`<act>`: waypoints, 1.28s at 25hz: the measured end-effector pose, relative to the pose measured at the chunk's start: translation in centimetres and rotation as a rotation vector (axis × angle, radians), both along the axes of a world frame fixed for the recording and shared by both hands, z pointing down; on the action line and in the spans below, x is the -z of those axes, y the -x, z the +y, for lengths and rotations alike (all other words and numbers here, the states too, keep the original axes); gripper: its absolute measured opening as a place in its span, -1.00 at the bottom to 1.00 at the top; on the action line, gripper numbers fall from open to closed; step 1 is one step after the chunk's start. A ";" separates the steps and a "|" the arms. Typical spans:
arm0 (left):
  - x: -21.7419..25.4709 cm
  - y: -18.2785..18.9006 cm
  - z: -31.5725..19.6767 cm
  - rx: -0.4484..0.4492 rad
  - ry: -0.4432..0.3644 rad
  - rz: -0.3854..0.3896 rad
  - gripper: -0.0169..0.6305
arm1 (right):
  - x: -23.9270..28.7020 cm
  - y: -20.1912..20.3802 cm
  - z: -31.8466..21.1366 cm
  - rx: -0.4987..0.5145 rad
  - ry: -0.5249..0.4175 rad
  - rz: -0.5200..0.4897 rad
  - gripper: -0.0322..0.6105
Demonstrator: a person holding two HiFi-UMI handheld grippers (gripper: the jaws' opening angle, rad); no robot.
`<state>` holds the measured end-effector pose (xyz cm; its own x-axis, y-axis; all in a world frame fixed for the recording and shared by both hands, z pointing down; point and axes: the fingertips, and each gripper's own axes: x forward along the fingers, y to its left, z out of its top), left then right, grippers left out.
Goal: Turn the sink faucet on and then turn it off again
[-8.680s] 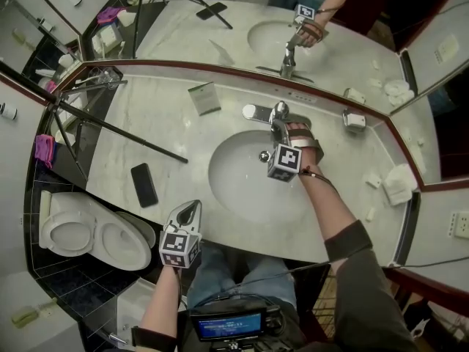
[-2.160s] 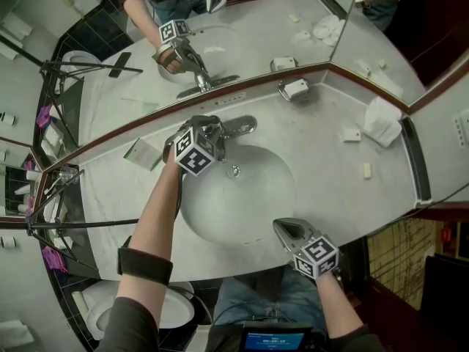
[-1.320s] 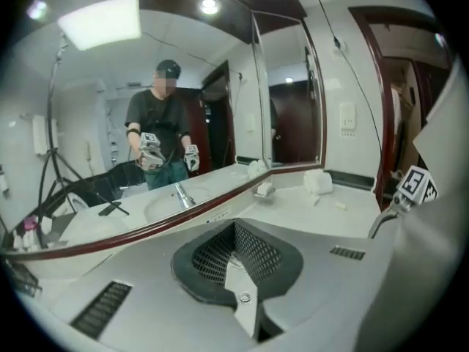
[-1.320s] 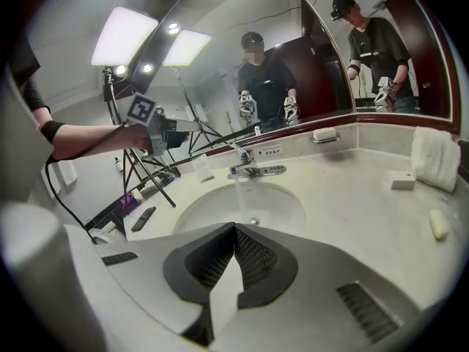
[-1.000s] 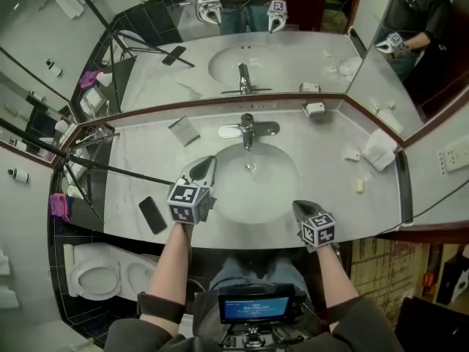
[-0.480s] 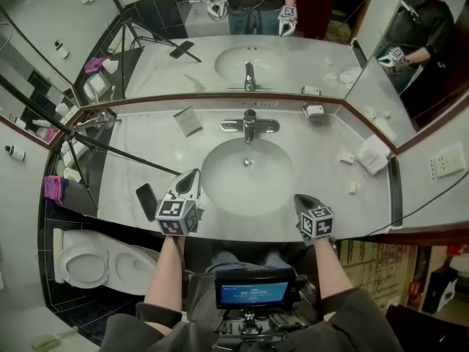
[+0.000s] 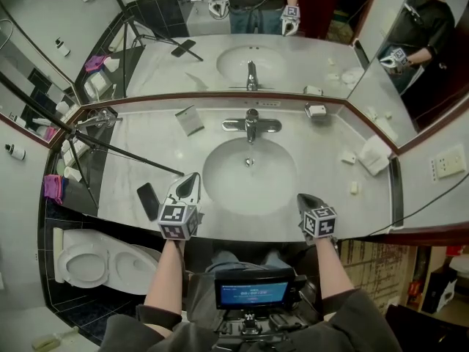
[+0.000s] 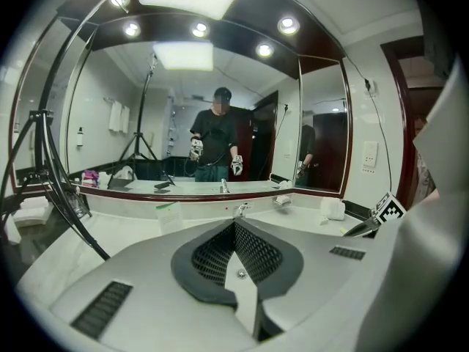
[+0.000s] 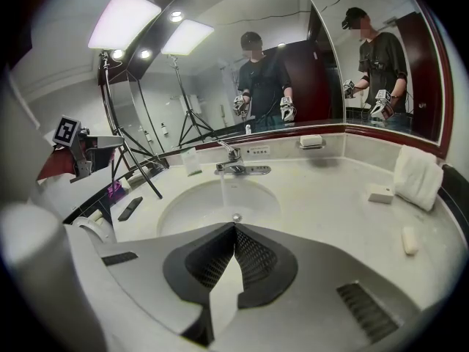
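Marble countertop (image 7: pixel 146 147) holds sink (image 7: pixel 223 185), phone (image 7: pixel 148 201), towel (image 7: pixel 376 155) beneath mirror (image 7: pixel 311 53).

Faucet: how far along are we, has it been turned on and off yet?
Done: a water stream falls from the faucet into the sink, so turning on looks done. In hand: nothing; the left gripper and right gripper are both shut, empty, at the counter's front edge, apart from the faucet. Left: turn the faucet off.
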<state>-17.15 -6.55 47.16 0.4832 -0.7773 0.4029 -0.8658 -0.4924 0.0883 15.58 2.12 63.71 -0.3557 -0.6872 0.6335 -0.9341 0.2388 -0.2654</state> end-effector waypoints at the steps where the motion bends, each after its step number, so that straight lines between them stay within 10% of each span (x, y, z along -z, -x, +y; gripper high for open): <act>1: -0.1 -0.1 -0.1 -0.002 -0.003 -0.002 -0.94 | 0.0 0.0 0.0 -0.001 0.001 0.001 -0.85; 25: -5.3 -2.9 -4.0 -0.093 0.028 -0.105 -0.80 | 3.5 0.8 -8.5 0.134 -0.112 0.147 -0.84; 32: -4.4 -6.1 -8.9 -0.237 -0.064 -0.241 -0.36 | 2.5 2.4 -8.6 0.136 -0.097 0.107 -0.84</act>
<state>-11.02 -15.50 51.56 0.5504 -0.6824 0.4811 -0.7190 -0.6802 -0.1423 13.17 -6.45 61.22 -0.3837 -0.6969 0.6059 -0.9131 0.3842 -0.1364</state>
